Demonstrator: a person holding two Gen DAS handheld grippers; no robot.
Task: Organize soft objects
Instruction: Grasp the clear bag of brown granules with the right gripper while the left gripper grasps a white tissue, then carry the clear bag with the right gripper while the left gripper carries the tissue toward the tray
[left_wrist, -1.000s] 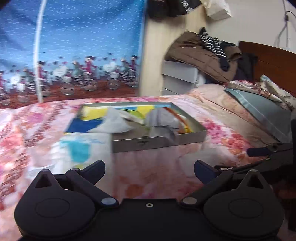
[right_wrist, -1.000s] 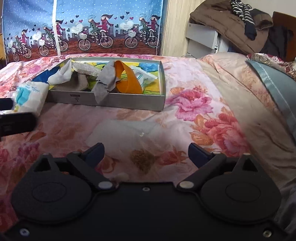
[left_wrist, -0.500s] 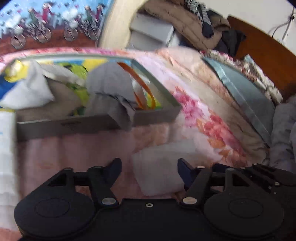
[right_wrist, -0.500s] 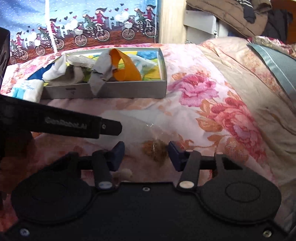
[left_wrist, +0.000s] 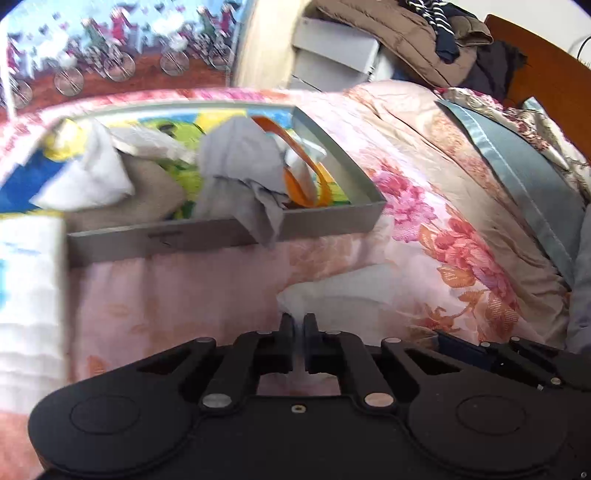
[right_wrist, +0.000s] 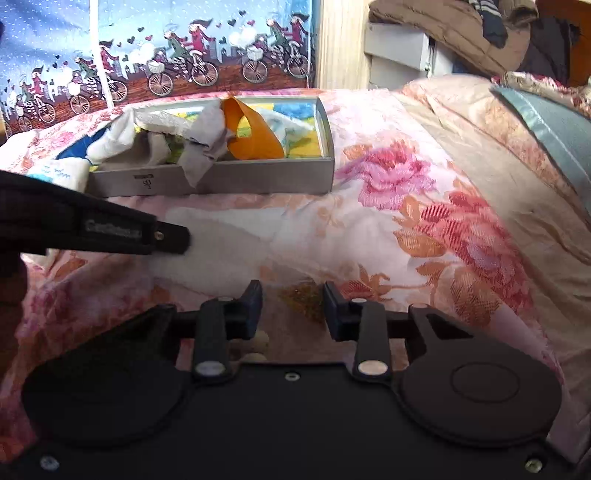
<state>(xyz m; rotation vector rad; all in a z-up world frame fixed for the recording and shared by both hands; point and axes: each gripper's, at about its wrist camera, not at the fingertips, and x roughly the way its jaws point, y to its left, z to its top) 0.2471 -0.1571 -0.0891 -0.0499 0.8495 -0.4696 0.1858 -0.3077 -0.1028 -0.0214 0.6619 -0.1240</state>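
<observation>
Brown coat (left_wrist: 391, 40) on grey drawers (left_wrist: 332, 59); bicycle-print curtain (right_wrist: 147, 55) behind

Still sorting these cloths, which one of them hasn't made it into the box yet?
The white cloth lying flat on the floral bedspread, in front of the grey box. The other cloths sit in the box; the grey cloth only hangs over its wall.

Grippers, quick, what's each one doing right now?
Left gripper: closed on the white cloth.
Right gripper: partly open, just been closing, holding nothing.
</observation>
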